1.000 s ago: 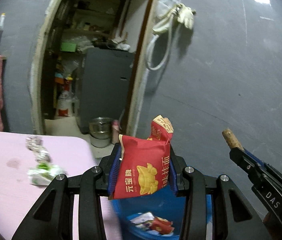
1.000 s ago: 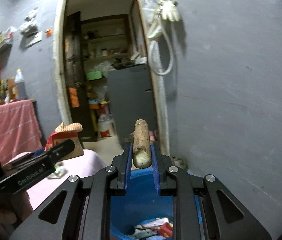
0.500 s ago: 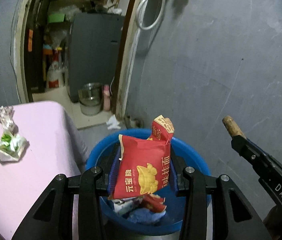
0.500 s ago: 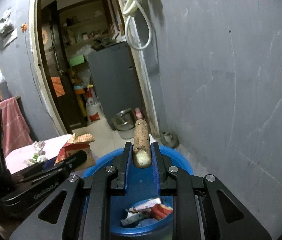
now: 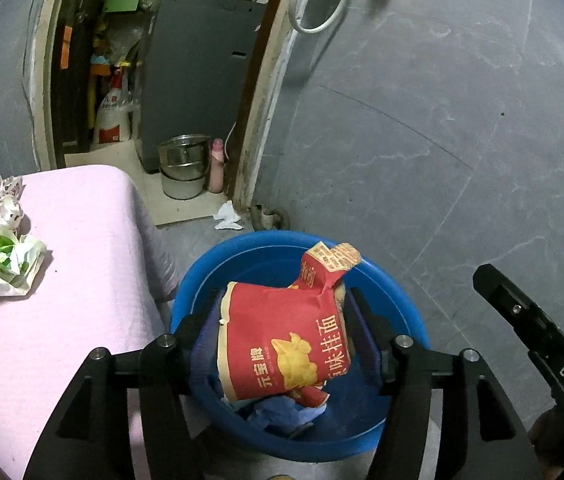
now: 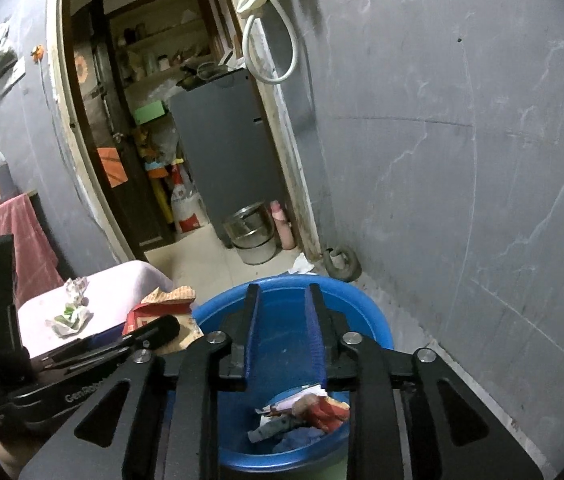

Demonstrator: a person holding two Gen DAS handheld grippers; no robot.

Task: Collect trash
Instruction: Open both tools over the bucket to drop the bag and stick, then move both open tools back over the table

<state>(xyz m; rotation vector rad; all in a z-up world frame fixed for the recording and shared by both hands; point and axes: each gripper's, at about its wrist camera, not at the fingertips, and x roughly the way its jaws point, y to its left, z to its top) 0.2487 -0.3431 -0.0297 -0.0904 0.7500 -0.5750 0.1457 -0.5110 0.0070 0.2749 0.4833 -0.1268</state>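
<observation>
right gripper (image 6: 284, 332) dropped its cork into the blue bin (image 6: 378, 330) and sits open; left gripper (image 5: 282, 334) still pinches the red noodle packet (image 5: 282, 344), "元宝牌".

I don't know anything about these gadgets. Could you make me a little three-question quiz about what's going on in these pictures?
1. True or false: the left gripper has a red noodle packet between its fingers.
2. What sits directly below both grippers? A) a metal pot B) a blue basin C) a cardboard box
3. Fill in: the right gripper holds ____.

Key
1. True; the packet hangs over the blue basin.
2. B; there is already trash in it.
3. Nothing; its fingers stand apart and empty. Crumpled wrappers lie on the pink tablecloth.
</observation>
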